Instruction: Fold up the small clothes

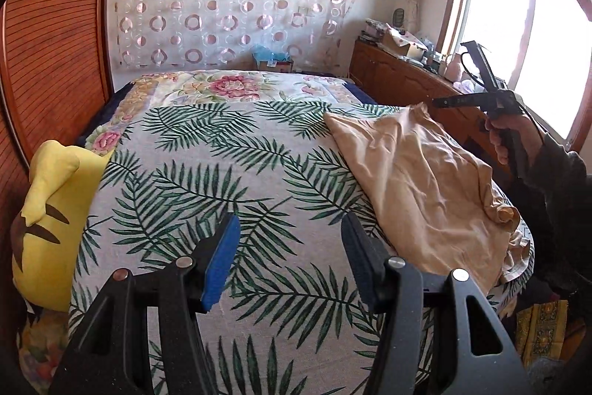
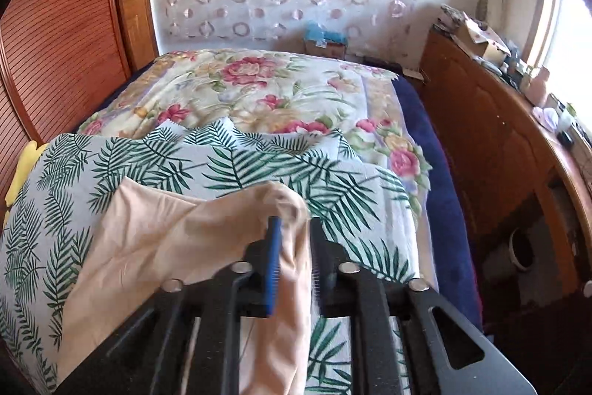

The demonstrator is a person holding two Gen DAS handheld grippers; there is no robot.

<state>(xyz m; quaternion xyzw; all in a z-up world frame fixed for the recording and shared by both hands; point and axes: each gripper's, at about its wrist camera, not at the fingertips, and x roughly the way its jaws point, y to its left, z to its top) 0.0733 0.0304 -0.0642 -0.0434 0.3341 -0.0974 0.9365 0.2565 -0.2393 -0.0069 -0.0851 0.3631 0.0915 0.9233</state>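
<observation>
A thin beige garment (image 1: 418, 180) lies crumpled along the right side of the palm-leaf bedspread (image 1: 222, 173). My left gripper (image 1: 291, 224) hovers open over bare bedspread, left of the garment, with nothing between its blue pads. In the right wrist view, a raised corner of the garment (image 2: 148, 239) hangs between the jaws of my right gripper (image 2: 294, 223) and drapes over the left pad (image 2: 274, 247). The jaws stand a little apart and the cloth looks loose between them. In the left wrist view a hand (image 1: 503, 132) holds that gripper above the garment's far corner.
A yellow plush toy (image 1: 55, 210) leans at the bed's left edge against a wooden wardrobe (image 1: 55, 43). A floral quilt (image 2: 240, 80) covers the far half of the bed. A cluttered wooden cabinet (image 2: 499, 136) runs along the right under a window (image 1: 518, 24).
</observation>
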